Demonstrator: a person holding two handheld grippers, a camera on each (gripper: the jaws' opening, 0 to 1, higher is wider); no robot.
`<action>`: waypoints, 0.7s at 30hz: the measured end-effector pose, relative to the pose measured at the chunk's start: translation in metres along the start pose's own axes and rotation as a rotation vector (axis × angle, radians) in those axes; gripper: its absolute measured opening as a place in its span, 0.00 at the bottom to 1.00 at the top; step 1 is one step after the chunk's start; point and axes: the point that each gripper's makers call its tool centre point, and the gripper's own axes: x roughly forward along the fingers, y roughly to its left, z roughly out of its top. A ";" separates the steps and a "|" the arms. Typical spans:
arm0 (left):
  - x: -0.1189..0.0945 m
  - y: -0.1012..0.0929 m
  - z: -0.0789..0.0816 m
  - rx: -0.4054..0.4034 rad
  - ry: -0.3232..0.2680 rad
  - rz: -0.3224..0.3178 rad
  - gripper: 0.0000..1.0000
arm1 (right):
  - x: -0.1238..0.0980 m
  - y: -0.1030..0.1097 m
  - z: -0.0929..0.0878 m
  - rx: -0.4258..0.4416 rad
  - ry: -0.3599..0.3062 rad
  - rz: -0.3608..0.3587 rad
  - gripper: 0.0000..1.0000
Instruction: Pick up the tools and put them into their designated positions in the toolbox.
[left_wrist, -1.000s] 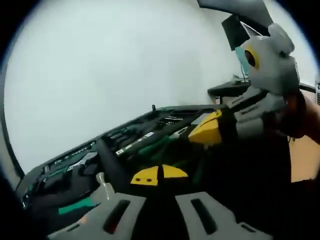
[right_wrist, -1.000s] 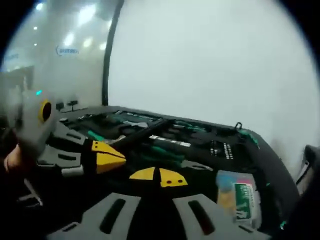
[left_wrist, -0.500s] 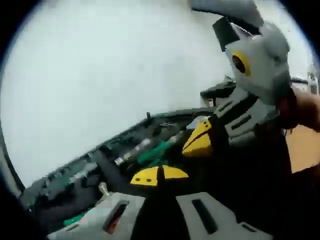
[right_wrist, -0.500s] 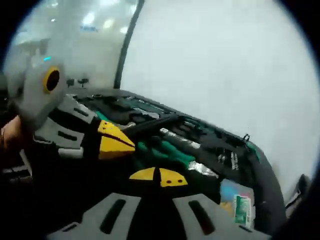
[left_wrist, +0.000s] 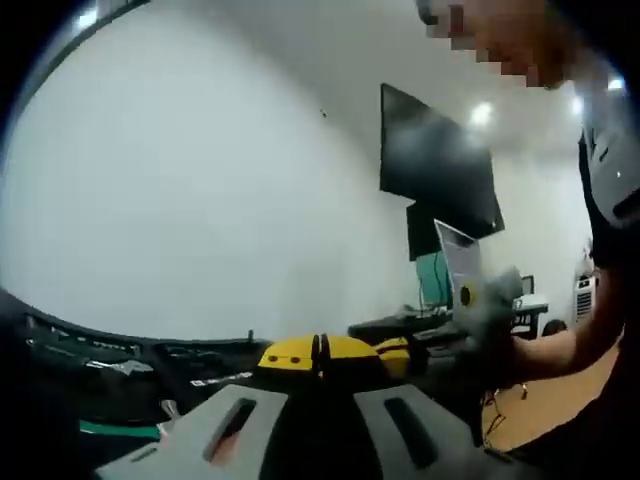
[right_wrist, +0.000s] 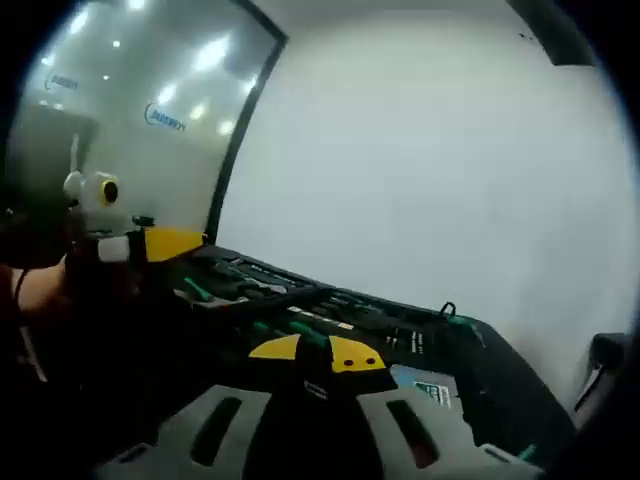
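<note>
Behind the open toolbox (right_wrist: 330, 310), a blank white wall (right_wrist: 430, 170), wall screen (left_wrist: 430, 165); both tools' yellow tips clenched, empty.

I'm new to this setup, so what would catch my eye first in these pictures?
In the right gripper view, the open black toolbox with green-handled tools in its slots lies beyond the right gripper's yellow tips. In the left gripper view, a dark wall screen hangs upper right.

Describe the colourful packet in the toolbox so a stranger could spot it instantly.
Find the open black toolbox against the white wall. At its near right end lies a flat blue-and-green labelled packet. Everything beside it is black trays and green-handled tools.
</note>
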 end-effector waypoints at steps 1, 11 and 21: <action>-0.001 0.002 0.001 -0.003 -0.009 -0.003 0.04 | -0.002 -0.003 0.002 0.001 0.002 -0.001 0.07; 0.000 0.005 -0.003 -0.033 0.002 0.008 0.10 | -0.016 -0.067 0.037 -0.045 0.028 -0.088 0.12; 0.002 -0.005 -0.003 -0.037 -0.002 -0.014 0.14 | -0.045 -0.152 0.038 -0.104 0.266 -0.334 0.16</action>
